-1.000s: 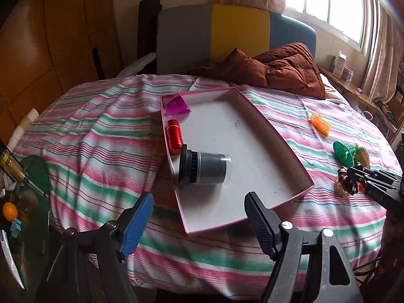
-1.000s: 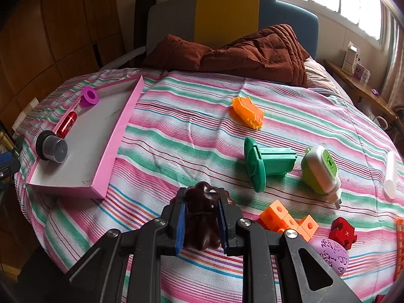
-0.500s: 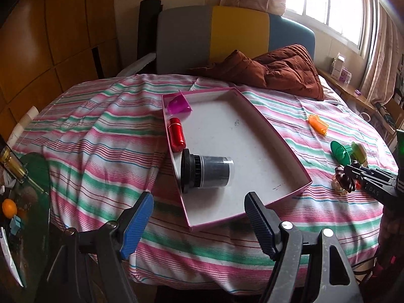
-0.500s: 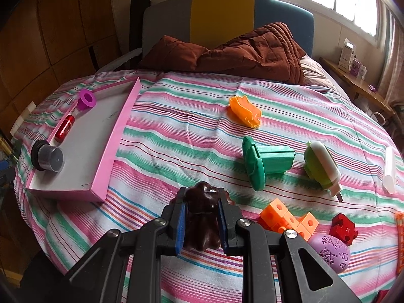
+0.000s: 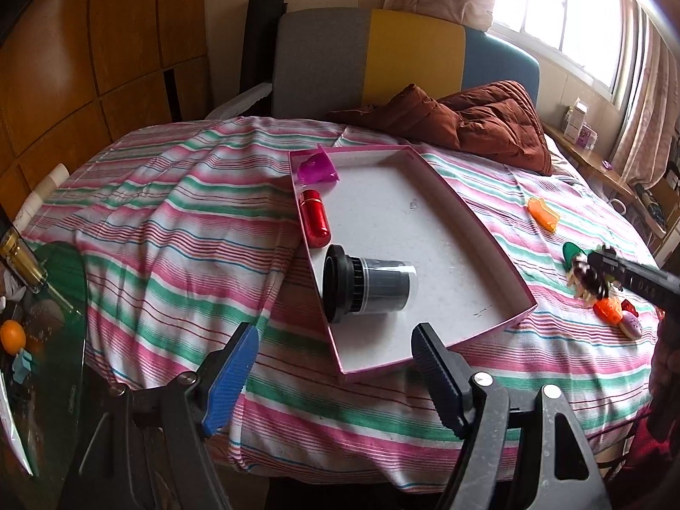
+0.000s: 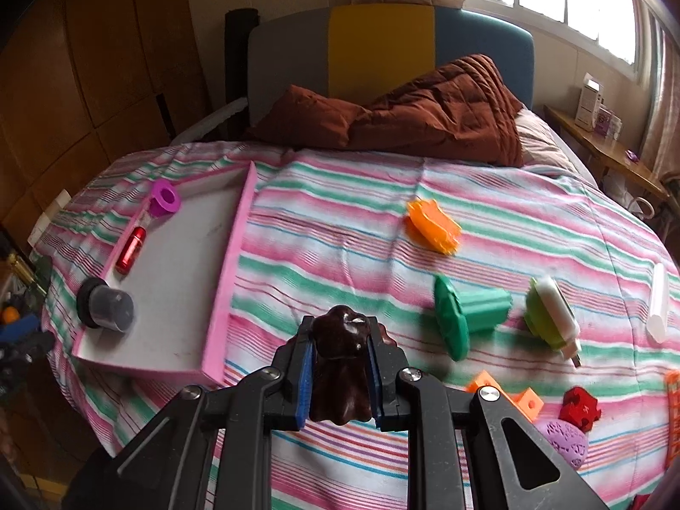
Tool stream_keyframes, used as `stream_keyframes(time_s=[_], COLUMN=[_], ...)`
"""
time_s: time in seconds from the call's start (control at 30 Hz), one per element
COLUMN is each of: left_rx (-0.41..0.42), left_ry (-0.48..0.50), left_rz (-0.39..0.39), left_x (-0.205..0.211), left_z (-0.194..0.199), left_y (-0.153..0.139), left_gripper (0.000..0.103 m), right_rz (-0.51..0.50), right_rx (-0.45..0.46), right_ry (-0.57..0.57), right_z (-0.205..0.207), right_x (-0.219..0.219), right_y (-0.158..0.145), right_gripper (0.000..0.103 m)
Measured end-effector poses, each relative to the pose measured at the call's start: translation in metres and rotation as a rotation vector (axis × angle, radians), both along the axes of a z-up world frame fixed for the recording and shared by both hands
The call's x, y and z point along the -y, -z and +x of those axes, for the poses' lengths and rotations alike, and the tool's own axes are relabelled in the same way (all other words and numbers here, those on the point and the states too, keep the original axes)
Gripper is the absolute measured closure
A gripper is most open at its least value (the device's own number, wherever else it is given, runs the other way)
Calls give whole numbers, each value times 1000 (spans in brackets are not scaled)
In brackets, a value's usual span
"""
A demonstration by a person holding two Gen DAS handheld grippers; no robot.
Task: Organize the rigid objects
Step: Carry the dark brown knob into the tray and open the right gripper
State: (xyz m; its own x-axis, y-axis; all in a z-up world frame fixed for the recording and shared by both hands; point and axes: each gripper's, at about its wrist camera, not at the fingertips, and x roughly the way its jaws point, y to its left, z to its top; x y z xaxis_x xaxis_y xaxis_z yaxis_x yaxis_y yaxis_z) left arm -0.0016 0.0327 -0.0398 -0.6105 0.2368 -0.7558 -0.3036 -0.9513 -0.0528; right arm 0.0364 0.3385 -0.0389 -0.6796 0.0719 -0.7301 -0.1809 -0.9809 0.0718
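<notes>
Right wrist: right tool (image 6: pixel 340 367) grips brown figurine (image 6: pixel 340 376).

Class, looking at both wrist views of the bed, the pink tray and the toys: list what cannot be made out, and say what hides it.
- Brown toy, right wrist view: the right tool covers its sides; in the left wrist view it is small and blurred.
- Orange blocks, right wrist view: partly behind the tool's arm.
- Orange grid piece: cut off by the right edge.
- Pink tray, left wrist view: near corner behind the left tool.
</notes>
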Motion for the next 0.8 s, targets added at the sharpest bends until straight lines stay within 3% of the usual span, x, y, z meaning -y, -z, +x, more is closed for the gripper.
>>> stream_keyframes(time_s=[0.23,0.4,0.53,0.8], left_rx=[-3,4,9,30], left_ry=[-33,-71,-91,-127], left_rz=[27,51,58,66], left_x=[14,30,41,56], left_z=[-4,-9,-13,-21], left_y=[0,0,2,9], left_gripper=[27,27,27,27], right_rz=[-55,-90,-142,-119], right_rx=[-45,-39,12,150], right_ry=[-111,-189,-232,-284], right_z=[-45,-91,-128,-171], right_x=[49,94,126,176], right_y=[-28,-31,-18,25], right_gripper=[82,82,82,80])
